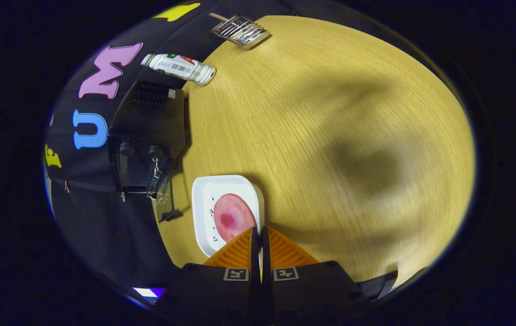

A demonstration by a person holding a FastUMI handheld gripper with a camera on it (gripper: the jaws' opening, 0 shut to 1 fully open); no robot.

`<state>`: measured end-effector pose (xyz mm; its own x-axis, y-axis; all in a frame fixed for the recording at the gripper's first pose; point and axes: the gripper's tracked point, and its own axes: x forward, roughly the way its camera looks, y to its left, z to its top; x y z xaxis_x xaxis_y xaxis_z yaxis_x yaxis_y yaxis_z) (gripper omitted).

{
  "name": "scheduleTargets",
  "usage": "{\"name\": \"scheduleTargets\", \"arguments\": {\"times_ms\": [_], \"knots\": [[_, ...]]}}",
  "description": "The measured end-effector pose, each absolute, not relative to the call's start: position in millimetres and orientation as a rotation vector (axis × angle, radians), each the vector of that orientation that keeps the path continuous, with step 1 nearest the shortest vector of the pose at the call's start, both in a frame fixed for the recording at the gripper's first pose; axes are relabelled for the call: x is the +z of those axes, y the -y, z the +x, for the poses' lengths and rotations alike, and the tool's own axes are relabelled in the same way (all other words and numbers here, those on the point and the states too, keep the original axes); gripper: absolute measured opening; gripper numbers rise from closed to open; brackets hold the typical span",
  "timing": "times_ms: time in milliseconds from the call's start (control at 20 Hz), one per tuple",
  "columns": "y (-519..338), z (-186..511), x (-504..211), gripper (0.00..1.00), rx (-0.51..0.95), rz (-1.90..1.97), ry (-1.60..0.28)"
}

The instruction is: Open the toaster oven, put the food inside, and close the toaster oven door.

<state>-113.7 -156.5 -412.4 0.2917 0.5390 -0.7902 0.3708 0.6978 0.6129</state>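
A white square plate (208,199) carries a round pink slice of food (233,216) with a darker red spot. My gripper (259,232) is nearly shut, its orange fingers (240,251) pinching the plate's near rim, and a thin strip of white rim shows between them. The black toaster oven (147,131) stands at the table's edge beyond the plate against the booth wall, two knobs on its front. Its glass door (164,199) hangs open toward the plate.
A white bottle (179,68) with a green and red label lies on its side past the oven. A metal wire rack (241,31) sits at the far table edge. Bare wooden tabletop (330,136) spreads beside the plate, crossed by shadows.
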Motion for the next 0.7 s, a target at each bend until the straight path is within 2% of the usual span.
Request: {"name": "scheduleTargets", "arguments": {"times_ms": [350, 700], "knots": [[124, -118, -369, 0.05, 0.064, 0.958, -1.208], [56, -123, -325, 0.05, 0.04, 1.039, -1.128]]}}
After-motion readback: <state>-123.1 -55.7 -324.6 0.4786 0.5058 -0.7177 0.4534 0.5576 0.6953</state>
